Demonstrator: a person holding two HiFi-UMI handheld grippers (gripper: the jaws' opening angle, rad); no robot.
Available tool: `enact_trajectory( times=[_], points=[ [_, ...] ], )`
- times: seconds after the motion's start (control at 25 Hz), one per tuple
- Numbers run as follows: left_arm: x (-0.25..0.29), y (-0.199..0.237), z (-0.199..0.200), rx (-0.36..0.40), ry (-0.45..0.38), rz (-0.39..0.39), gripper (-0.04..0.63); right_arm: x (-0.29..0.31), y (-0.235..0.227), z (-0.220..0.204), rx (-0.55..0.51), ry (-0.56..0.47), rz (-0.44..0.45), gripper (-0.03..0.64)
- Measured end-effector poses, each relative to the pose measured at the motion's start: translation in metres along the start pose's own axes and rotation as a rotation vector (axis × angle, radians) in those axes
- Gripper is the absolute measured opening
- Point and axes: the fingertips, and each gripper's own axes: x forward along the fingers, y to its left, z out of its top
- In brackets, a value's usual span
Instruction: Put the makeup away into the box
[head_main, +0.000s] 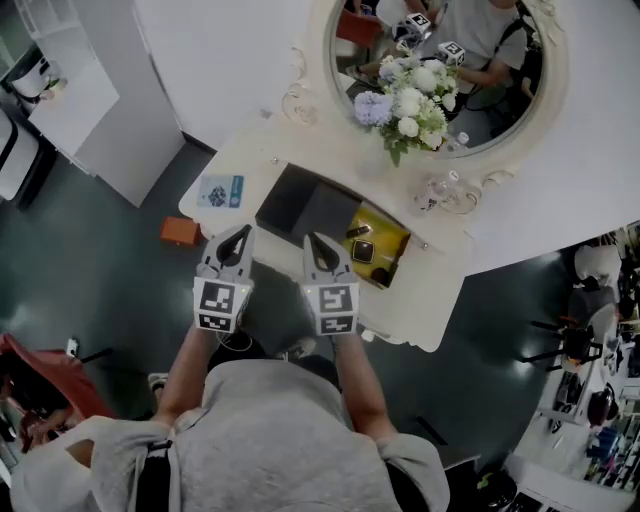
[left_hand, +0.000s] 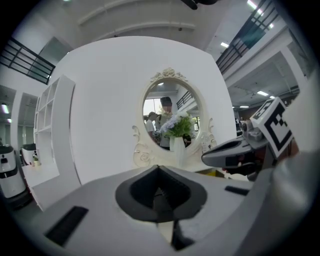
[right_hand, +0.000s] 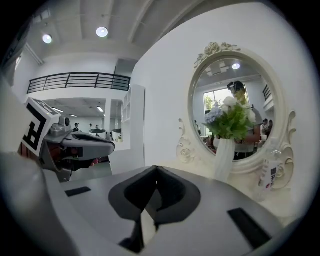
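An open box sits on the cream dressing table (head_main: 420, 310), with a dark grey half (head_main: 305, 205) and a yellow half (head_main: 388, 232). Small makeup items lie in the yellow half, among them a dark square compact (head_main: 362, 251). My left gripper (head_main: 240, 233) and my right gripper (head_main: 315, 240) hover side by side at the table's near edge, just short of the box. Both point toward the mirror. Each has its jaws together with nothing between them, as the left gripper view (left_hand: 159, 168) and the right gripper view (right_hand: 156, 168) show.
An oval mirror (head_main: 545, 90) stands at the back of the table, with a white vase of flowers (head_main: 410, 100) before it. A glass bottle (head_main: 440, 188) stands right of the box. A blue and white card (head_main: 221, 191) lies on the left corner, and an orange object (head_main: 180, 231) sits on the floor.
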Motion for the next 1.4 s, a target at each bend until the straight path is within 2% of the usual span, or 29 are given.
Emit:
enact_trajectory(
  times=[0.32, 0.64, 0.96, 1.28, 1.32, 1.36, 1.4],
  points=[
    [-0.014, 0.100, -0.041, -0.055, 0.056, 0.098, 0.002, 0.090, 0.076, 0.006, -0.027, 0.040, 0.125, 0.015],
    [-0.016, 0.187, -0.092, -0.113, 0.133, 0.124, 0.002, 0.178, 0.140, -0.004, -0.052, 0.117, 0.190, 0.015],
    [-0.003, 0.247, -0.143, -0.152, 0.205, 0.093, 0.002, 0.255, 0.171, -0.040, -0.032, 0.232, 0.177, 0.015],
    [0.022, 0.287, -0.177, -0.165, 0.238, 0.038, 0.002, 0.312, 0.175, -0.080, 0.000, 0.348, 0.124, 0.022],
    [0.025, 0.289, -0.181, -0.168, 0.242, 0.033, 0.002, 0.319, 0.174, -0.087, 0.008, 0.365, 0.123, 0.073],
    [0.028, 0.291, -0.186, -0.171, 0.247, 0.028, 0.002, 0.327, 0.174, -0.093, 0.016, 0.381, 0.126, 0.181],
    [0.031, 0.292, -0.190, -0.175, 0.252, 0.023, 0.002, 0.334, 0.174, -0.100, 0.024, 0.398, 0.130, 0.231]
  ],
)
